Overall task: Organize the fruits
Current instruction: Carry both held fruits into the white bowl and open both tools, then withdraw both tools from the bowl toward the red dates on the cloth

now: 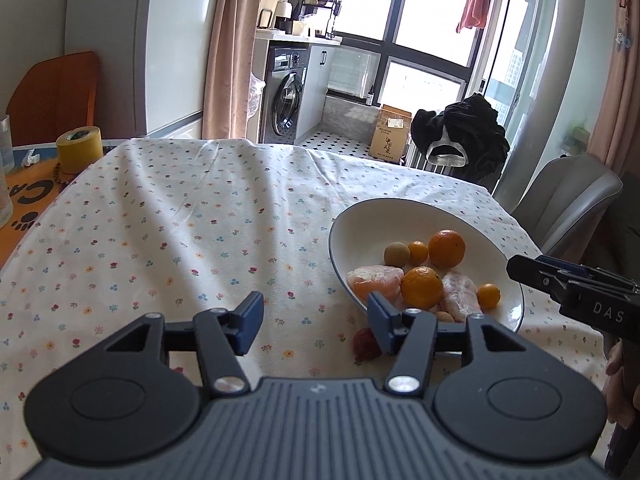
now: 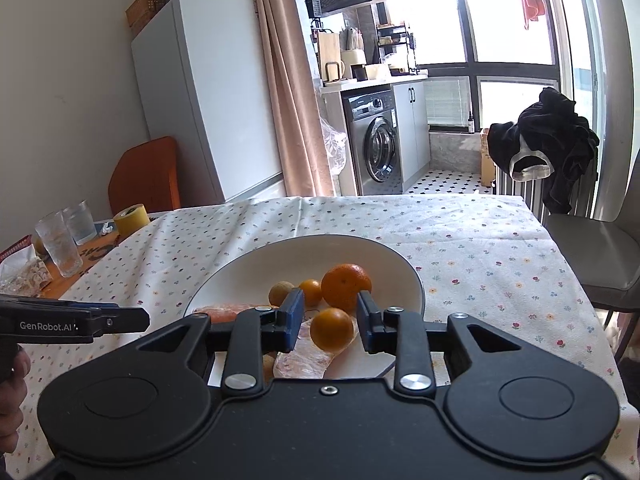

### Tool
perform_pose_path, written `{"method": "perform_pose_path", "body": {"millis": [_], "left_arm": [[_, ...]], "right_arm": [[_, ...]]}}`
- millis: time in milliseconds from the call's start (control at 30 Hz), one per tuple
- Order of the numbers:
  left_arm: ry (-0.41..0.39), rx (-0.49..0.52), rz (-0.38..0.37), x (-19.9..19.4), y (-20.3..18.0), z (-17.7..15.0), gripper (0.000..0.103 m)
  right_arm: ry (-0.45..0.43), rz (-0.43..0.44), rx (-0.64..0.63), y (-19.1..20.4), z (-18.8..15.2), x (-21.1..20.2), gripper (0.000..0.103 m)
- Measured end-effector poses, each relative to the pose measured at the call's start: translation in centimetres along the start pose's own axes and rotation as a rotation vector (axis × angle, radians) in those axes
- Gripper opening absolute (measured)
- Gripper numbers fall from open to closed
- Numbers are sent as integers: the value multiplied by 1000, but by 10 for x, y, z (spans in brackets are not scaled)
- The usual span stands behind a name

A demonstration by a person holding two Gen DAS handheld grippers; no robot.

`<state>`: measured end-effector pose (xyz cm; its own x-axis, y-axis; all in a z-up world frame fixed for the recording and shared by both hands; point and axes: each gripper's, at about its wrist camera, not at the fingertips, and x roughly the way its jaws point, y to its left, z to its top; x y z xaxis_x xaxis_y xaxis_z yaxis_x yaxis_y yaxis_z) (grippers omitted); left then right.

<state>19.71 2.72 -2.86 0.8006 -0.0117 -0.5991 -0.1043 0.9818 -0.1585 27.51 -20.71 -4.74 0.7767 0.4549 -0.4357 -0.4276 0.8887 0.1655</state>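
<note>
A white bowl [image 1: 400,210] [image 2: 248,276] on the flowered tablecloth holds oranges [image 1: 421,287] [image 2: 346,286], small kumquats [image 1: 418,252], a tan longan [image 1: 397,255] and wrapped pink pieces [image 1: 374,280]. My left gripper [image 1: 316,320] is open and empty over the cloth, left of the bowl. A red lychee [image 1: 366,343] lies on the cloth beside its right finger. My right gripper [image 2: 330,322] is open above the bowl, with an orange [image 2: 332,329] between its fingers, not pinched. The right gripper also shows in the left wrist view [image 1: 576,284].
A yellow tape roll [image 1: 79,149] and glasses [image 2: 60,248] stand at the table's left end. A grey chair [image 2: 592,256] stands at the right edge. An orange chair [image 2: 146,176], a fridge and a washing machine are beyond the table.
</note>
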Motion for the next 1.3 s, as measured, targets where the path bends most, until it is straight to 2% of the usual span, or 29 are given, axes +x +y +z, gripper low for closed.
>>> {"method": "perform_pose_path", "body": {"millis": [33,67,200,267,367,667,833,1300], "left_arm": [[-3,0,0,-1,0,0,61],[-7,-1,1,-3,1,-1,64],[-24,5,13,-8,2,-4,76],[-30,6,17,-11,2,-5,79],[-34,4,20,-15,4,-7,81],[-47,8,15,-28,5,-16,84],[-63,36,28,-36,2,-23,90],[-65,69,9,-58,5,-39,94]], "right_arm": [[-1,4,-8,1,0,-1,47],[-8,9,-8,2,0,-3,52],[3,8,6,3,-4,-6,57],[1,-3,4,5,-6,-9,68],[-8,-13,1,7,-10,-15,78],[-4,-10,14,12,-18,-29,93],[-6,-18,13,18,-21,-37,102],[14,-19,40,34,-35,-59,103]]}}
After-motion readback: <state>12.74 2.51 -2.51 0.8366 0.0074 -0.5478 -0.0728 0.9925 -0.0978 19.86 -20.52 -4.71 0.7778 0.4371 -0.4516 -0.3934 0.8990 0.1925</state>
